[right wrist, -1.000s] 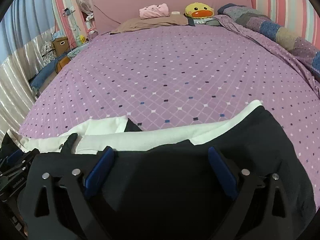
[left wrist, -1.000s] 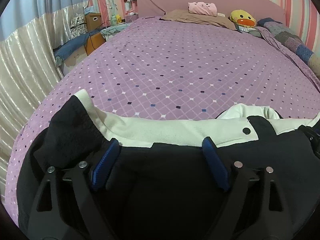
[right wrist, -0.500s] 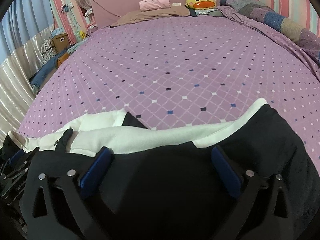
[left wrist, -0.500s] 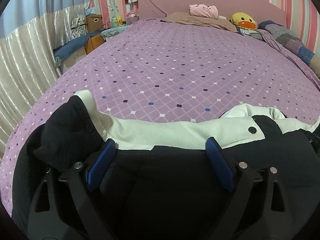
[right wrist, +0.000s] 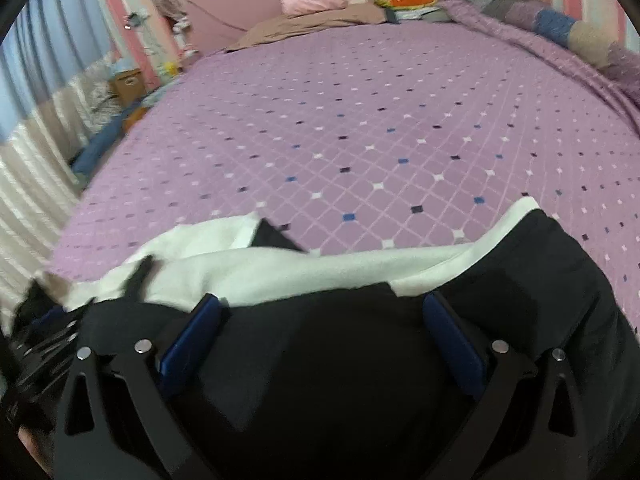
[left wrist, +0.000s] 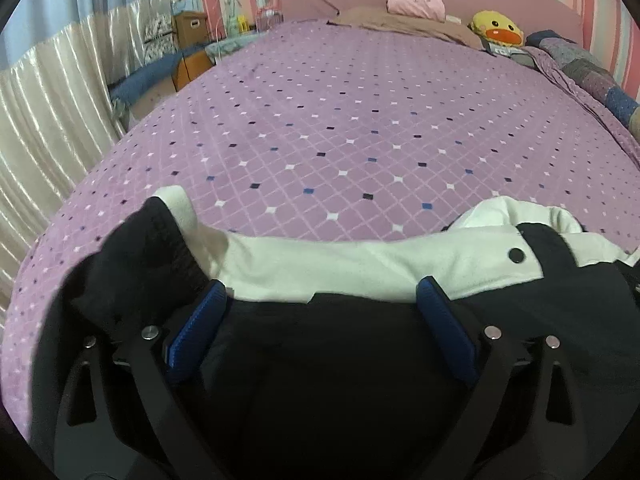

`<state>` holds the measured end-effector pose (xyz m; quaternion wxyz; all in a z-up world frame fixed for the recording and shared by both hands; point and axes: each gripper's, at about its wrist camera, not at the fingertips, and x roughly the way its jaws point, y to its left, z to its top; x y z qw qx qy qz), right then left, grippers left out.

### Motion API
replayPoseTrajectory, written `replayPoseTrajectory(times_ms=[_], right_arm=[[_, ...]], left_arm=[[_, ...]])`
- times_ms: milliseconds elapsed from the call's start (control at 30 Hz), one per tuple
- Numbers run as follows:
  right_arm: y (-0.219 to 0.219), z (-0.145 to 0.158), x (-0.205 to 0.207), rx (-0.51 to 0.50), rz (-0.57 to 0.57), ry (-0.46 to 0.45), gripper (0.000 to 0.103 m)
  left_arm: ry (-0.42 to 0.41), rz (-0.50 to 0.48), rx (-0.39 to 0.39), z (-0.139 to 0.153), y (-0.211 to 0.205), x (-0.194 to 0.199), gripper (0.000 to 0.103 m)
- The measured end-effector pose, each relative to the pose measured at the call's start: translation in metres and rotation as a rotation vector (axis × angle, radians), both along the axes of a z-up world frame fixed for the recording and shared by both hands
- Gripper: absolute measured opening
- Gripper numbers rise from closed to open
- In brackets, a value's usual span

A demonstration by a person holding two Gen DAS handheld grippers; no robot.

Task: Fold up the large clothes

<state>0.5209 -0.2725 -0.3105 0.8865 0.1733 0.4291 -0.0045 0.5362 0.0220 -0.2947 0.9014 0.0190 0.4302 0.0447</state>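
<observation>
A: Starting left wrist. Left gripper (left wrist: pixel 320 300) jaws spread wide, holding nothing, pads just above the jacket (left wrist: pixel 340 380). Jacket lies right under and ahead of it, long axis running left-right across the near edge of the bed (left wrist: pixel 360 120). White lining (left wrist: pixel 360 268) shows just past the fingertips.

B: Counts?

A: One jacket, one snap (left wrist: pixel 517 255) on the white flap, right of the gripper. Far end: one duck toy (left wrist: pixel 496 28), one pink pillow (left wrist: pixel 416 3).

B: Right wrist?

A: Right gripper (right wrist: pixel 324 304) also wide, nothing between the pads, black fabric directly below. Same jacket (right wrist: pixel 340 380), same left-right axis; white edge (right wrist: pixel 320 272) just ahead. Left gripper pokes in at far left, close alongside.

B: Which arm nearer?

A: Neither, both sit over it, left on the left half, right on the right. Next is likely grabbing the near edge.
</observation>
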Motion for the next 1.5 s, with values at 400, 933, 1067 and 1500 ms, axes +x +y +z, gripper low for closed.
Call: replayPoseTrajectory(times_ms=[400, 933, 1067, 1500], right_arm=[[-0.055, 0.066, -0.13, -0.174, -0.379, -0.249, 0.101], [-0.072, -0.008, -0.116, -0.069, -0.405, -0.074, 0.101], [-0.073, -0.015, -0.111, -0.051, -0.399, -0.052, 0.101], [-0.079, -0.027, -0.111, 0.023, -0.393, -0.055, 0.102]], left_arm=[[-0.231, 0.185, 0.007, 0.049, 0.056, -0.099, 0.1], [-0.188, 0.237, -0.04, -0.002, 0.076, -0.093, 0.1], [-0.183, 0.232, -0.059, -0.009, 0.08, -0.088, 0.1], [-0.182, 0.217, -0.121, -0.021, 0.082, -0.073, 0.1]])
